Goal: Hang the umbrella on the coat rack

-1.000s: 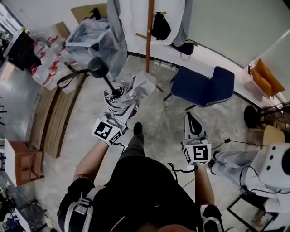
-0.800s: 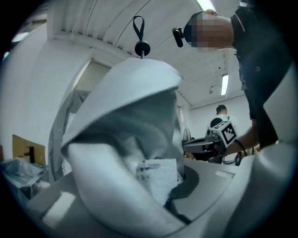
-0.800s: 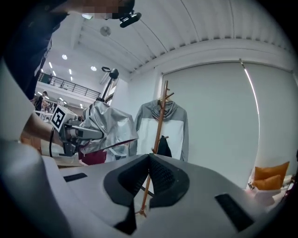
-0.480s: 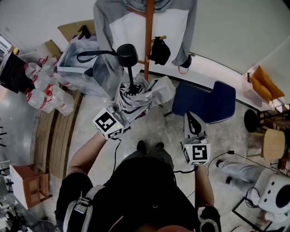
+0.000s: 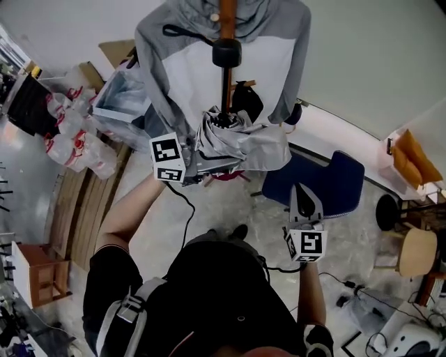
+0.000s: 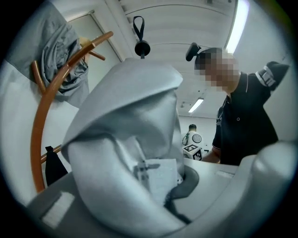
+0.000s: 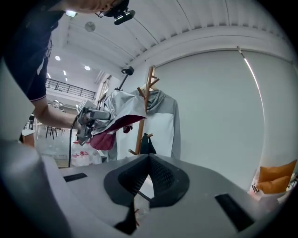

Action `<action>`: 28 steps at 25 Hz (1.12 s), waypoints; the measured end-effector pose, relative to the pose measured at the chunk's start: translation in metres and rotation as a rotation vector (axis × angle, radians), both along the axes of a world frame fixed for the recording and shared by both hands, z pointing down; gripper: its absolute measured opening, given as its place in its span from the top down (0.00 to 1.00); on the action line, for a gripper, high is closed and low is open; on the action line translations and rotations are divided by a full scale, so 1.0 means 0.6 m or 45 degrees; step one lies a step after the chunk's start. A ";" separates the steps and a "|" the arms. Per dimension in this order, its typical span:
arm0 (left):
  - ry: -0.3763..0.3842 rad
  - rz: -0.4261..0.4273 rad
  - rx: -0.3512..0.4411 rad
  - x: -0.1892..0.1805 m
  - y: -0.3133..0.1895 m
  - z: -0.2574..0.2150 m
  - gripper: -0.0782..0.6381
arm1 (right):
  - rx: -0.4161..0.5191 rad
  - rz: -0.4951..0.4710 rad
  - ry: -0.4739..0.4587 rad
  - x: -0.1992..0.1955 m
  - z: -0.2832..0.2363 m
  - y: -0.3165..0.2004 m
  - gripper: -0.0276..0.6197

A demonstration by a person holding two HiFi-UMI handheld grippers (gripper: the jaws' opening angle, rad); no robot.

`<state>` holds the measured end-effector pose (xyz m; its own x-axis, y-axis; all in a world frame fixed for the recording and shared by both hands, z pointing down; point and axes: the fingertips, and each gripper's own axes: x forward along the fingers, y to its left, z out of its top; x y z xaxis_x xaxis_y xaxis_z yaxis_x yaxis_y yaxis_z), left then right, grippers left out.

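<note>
My left gripper (image 5: 198,164) is shut on the grey folded umbrella (image 5: 237,143) and holds it about level in front of the wooden coat rack (image 5: 226,14). In the head view the umbrella's black knob handle (image 5: 226,52) overlaps the rack's pole, and its strap (image 5: 182,31) trails left. The left gripper view is filled by umbrella fabric (image 6: 125,139) between the jaws, with the handle (image 6: 142,46) up beside a rack hook (image 6: 95,42). My right gripper (image 5: 304,202) is shut and empty, lower right, apart from the umbrella. The right gripper view shows the umbrella (image 7: 118,109) in front of the rack (image 7: 148,93).
A grey and white hoodie (image 5: 279,63) and a small black bag (image 5: 245,101) hang on the rack. A blue chair (image 5: 327,181) stands right of its base. Bottle packs (image 5: 70,132), a clear bag (image 5: 125,101) and wooden planks (image 5: 83,202) lie left. A stool (image 5: 411,251) is far right.
The left gripper has carried the umbrella up and toward the coat rack, so the handle now lies over the pole. The person and the right gripper have come closer to the rack.
</note>
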<state>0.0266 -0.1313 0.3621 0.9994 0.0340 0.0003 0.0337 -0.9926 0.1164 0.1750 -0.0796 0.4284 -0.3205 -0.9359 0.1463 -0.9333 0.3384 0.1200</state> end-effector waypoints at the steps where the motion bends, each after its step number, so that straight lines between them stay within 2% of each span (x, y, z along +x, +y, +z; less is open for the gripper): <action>1: -0.010 0.020 0.002 0.004 -0.009 0.001 0.75 | -0.005 -0.005 0.002 0.005 0.001 -0.010 0.95; 6: -0.036 0.101 -0.020 0.010 -0.038 0.013 0.75 | -0.025 -0.023 0.015 0.007 0.009 -0.043 0.95; 13: -0.078 0.211 -0.045 -0.019 -0.094 0.018 0.75 | -0.065 0.027 0.010 -0.020 0.014 -0.101 0.95; 21: -0.118 0.248 -0.126 -0.030 -0.129 0.051 0.75 | -0.094 0.062 -0.006 -0.034 0.031 -0.102 0.95; 24: -0.135 0.226 -0.143 -0.036 -0.137 0.066 0.75 | -0.103 0.069 -0.007 -0.039 0.033 -0.105 0.95; 28: -0.111 0.103 -0.172 -0.045 -0.150 0.071 0.75 | -0.109 0.072 -0.002 -0.039 0.034 -0.109 0.95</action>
